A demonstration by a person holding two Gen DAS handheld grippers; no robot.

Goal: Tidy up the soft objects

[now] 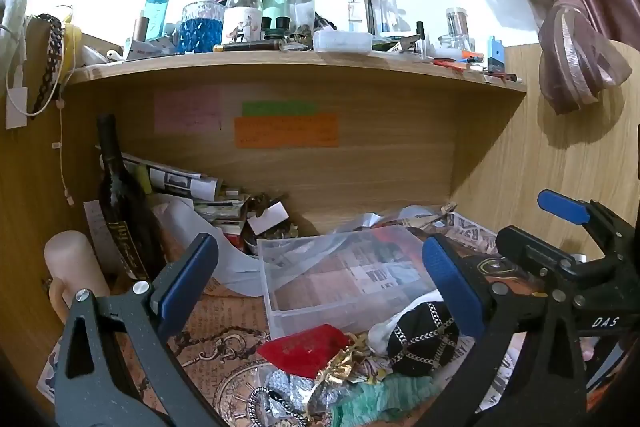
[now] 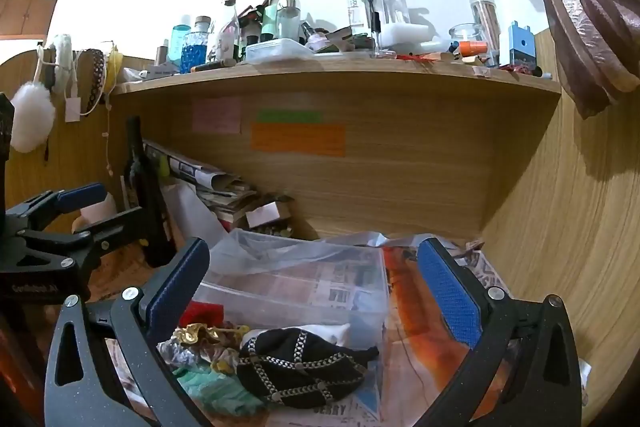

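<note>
A heap of soft things lies on the desk in front of a clear plastic bin point(image 1: 280, 307) point(image 2: 360, 303): a black pouch with a chain pattern point(image 1: 424, 341) point(image 2: 296, 367), a red velvet pouch point(image 1: 308, 345) point(image 2: 202, 313), gold and silver scrunchies point(image 1: 340, 367) point(image 2: 200, 339) and a mint green fabric piece point(image 1: 380, 395) point(image 2: 212, 389). My left gripper point(image 1: 320, 287) stands open above the heap with nothing between its fingers. My right gripper point(image 2: 316, 291) is open too, over the bin and the black pouch; it also shows at the right of the left wrist view point(image 1: 568, 235).
A dark wine bottle point(image 1: 120, 203) point(image 2: 148, 199), a pale candle point(image 1: 72, 267) and stacked papers point(image 1: 188, 187) crowd the left back corner. A shelf point(image 1: 296, 67) point(image 2: 336, 75) overhead carries several bottles and jars. A wooden wall point(image 2: 560, 227) closes the right side; a curtain point(image 1: 576, 59) hangs there.
</note>
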